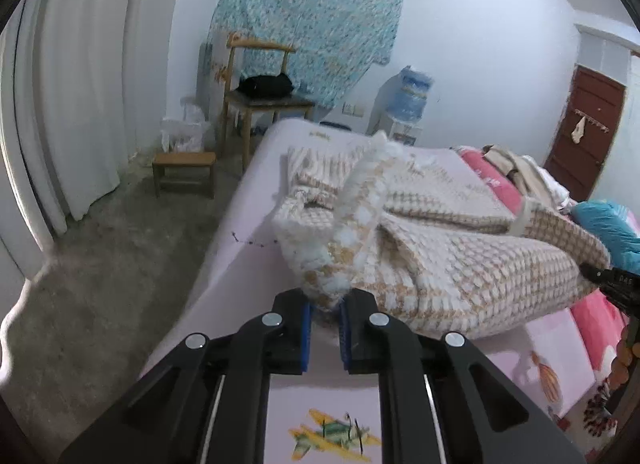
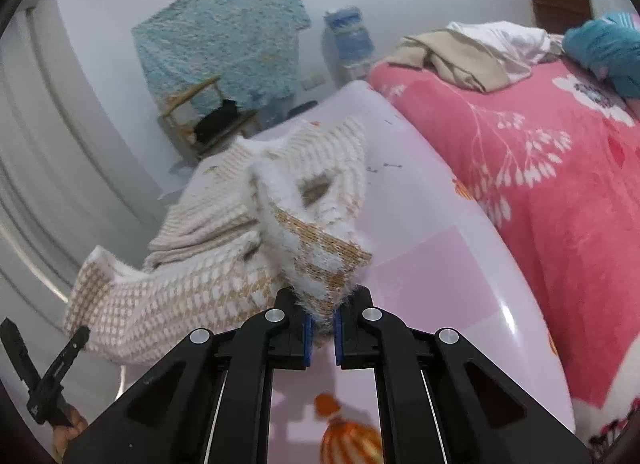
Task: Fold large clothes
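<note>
Both pairs of tongs were closed on the same garment, a fuzzy knit sweater (image 1: 440, 248) in a white-and-tan check, which lay bunched on the pale pink sheet (image 1: 256, 191) of a bed. The left tongs (image 1: 325, 314) pinched a fluffy white-edged corner of the sweater between their blue pads (image 1: 306, 320), the fabric rising from the grip in a ridge toward the middle of the heap. The right tongs (image 2: 321, 322) likewise clamped a tan-and-white edge between blue pads (image 2: 307, 328), with the cloth lifted clear of the sheet just ahead of the fingers. In the right wrist view the sweater (image 2: 224, 248) stretched away to the left, where the other tool's black fingers showed at the frame's lower left; in the left wrist view the other tool's black tip touched the sweater's right end.

A pink flowered blanket (image 2: 520, 167) covered the bed to the right of the sweater, carrying a loose pile of beige and white clothes (image 2: 472, 51) and a teal bundle (image 2: 604, 47). Beyond the bed stood a wooden chair (image 1: 260, 91) bearing a black item, a low wooden stool (image 1: 184, 171), a water dispenser (image 1: 408, 99), and a patterned turquoise cloth (image 1: 316, 27) hung on the wall.
</note>
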Tool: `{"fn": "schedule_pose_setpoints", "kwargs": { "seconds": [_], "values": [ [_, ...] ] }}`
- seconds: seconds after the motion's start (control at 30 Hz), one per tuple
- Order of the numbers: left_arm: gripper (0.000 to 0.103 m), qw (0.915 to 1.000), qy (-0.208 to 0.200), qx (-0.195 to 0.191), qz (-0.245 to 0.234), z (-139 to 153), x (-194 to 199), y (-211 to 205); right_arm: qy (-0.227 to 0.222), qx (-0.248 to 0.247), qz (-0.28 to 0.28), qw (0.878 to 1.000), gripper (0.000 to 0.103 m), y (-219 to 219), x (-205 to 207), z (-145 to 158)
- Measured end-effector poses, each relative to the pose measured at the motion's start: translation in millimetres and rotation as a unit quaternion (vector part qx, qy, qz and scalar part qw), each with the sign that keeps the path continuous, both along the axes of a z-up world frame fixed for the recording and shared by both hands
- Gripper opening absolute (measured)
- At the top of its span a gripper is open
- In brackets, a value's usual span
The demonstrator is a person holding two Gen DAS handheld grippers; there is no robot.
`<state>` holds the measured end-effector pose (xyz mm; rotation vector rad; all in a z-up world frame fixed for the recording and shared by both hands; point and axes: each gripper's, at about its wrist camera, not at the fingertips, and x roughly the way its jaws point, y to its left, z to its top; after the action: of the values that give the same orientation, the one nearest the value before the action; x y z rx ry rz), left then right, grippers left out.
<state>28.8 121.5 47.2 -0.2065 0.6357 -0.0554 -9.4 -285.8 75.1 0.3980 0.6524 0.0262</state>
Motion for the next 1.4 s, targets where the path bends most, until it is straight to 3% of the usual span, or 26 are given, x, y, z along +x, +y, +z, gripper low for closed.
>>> {"fn": "schedule_pose_setpoints", "kwargs": {
  "seconds": [0.1,0.2,0.33,0.4,0.53,0.63,0.73,0.8,0.93,1.0,1.07,1.23,1.3,1.4],
  "values": [
    [0.010,0.9992,0.020,-0.032,-0.017,5.7,-18.1,17.3,0.008,0.009,0.010,1.000,0.006,-5.5,-23.7,4.5],
    [0.015,0.9950,0.071,-0.061,-0.037,-8.6,-31.6,29.0,0.055,0.044,0.018,0.997,0.011,-12.3,-38.0,-17.5],
    [0.024,0.9798,0.164,-0.112,-0.028,-55.1,-24.2,48.0,0.146,0.070,-0.012,0.987,0.036,-34.3,-46.7,-58.4],
    [0.030,0.9772,0.163,-0.134,-0.021,-55.7,-27.4,61.4,0.149,0.066,-0.035,0.986,0.041,-43.8,-57.9,-56.2],
    [0.039,0.9909,0.104,-0.085,0.011,-27.8,-32.7,80.2,0.112,0.015,-0.063,0.992,0.053,-48.0,-72.4,-23.4],
    [0.040,0.9948,0.071,-0.073,-0.010,-14.6,-25.1,80.5,0.089,-0.008,-0.031,0.996,0.054,-33.0,-59.4,-10.8],
    [0.040,0.9917,0.081,-0.078,-0.062,-21.0,-3.7,55.8,0.084,-0.026,0.045,0.995,0.054,9.2,-29.7,-10.4],
    [0.040,0.9867,0.083,-0.081,-0.114,-22.2,5.8,27.3,0.082,-0.067,0.102,0.989,0.054,51.2,-12.1,-12.4],
    [0.040,0.9670,0.100,-0.061,-0.226,-36.7,15.6,-38.7,0.094,-0.116,0.179,0.973,0.038,100.1,4.2,-31.3],
    [0.040,0.9586,0.129,-0.041,-0.251,-57.2,20.4,-61.4,0.130,-0.137,0.183,0.965,0.034,110.7,5.6,-52.4],
    [0.041,0.9552,0.162,-0.011,-0.247,-83.8,27.8,-73.7,0.164,-0.147,0.183,0.958,0.035,111.2,10.4,-78.2],
    [0.040,0.9574,0.113,0.003,-0.266,-58.4,25.4,-75.2,0.165,-0.130,0.167,0.963,0.031,106.8,9.0,-58.5],
    [0.040,0.9522,0.094,-0.005,-0.291,-51.2,25.4,-81.2,0.144,-0.124,0.171,0.967,0.030,109.3,7.0,-48.9],
    [0.040,0.9485,0.097,0.024,-0.301,-59.0,32.8,-102.6,0.125,-0.135,0.171,0.968,0.030,117.2,12.1,-47.4]
  ]
}}
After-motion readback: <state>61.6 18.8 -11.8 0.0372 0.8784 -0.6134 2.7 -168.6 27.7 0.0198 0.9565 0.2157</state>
